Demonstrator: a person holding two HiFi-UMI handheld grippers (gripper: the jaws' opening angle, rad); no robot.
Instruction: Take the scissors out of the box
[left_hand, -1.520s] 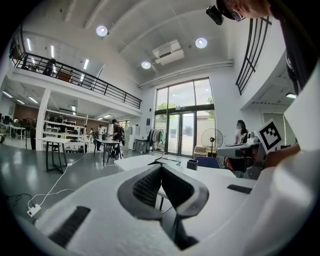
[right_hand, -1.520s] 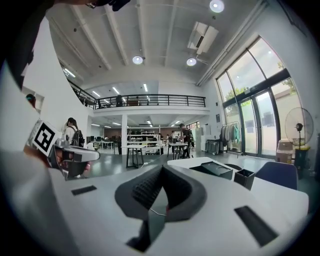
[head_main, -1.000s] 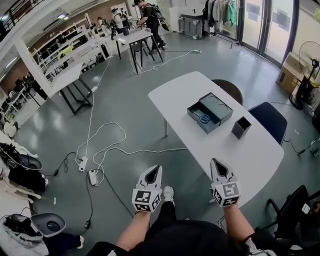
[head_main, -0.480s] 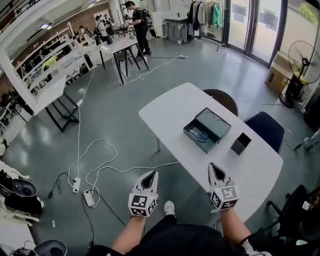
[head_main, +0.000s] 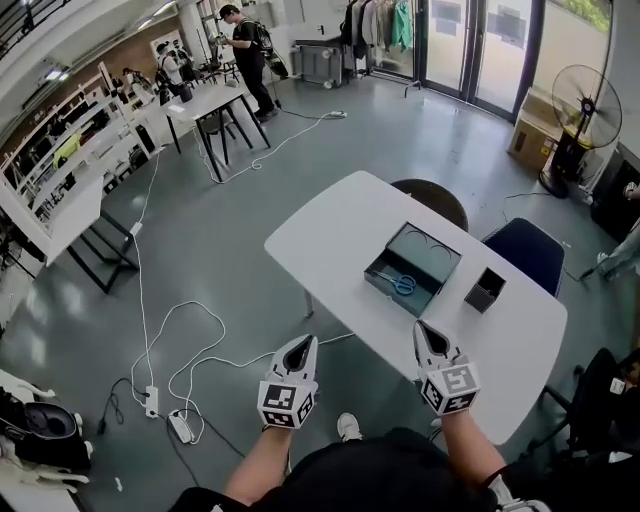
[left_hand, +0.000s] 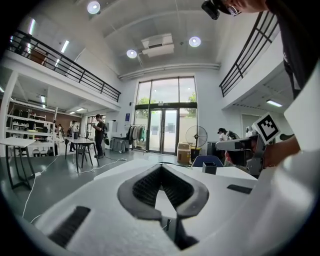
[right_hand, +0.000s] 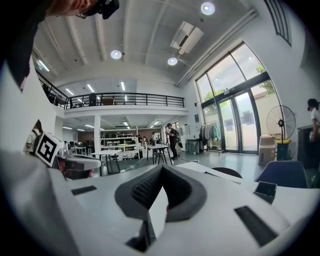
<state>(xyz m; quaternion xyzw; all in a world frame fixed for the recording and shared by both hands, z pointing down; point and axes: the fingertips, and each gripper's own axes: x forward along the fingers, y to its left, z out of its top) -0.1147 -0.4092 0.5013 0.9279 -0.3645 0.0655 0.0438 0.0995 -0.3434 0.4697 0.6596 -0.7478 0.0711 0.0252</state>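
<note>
White left gripper (head_main: 303, 345), white right gripper (head_main: 426, 333), black-padded jaws, square-marker cubes (head_main: 288, 403), black clothing (head_main: 380, 482)

Grey floor (head_main: 235, 250), white table (head_main: 330, 228); glass doors (head_main: 470, 45), standing fan (head_main: 584, 100)

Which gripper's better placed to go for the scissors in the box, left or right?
Right. The right gripper shows over the table's near edge, roughly in line with the open box and the scissors inside. The left gripper hangs over the floor, farther off. Both are shut.

No legible text, label, brand, number or sign in any view.
</note>
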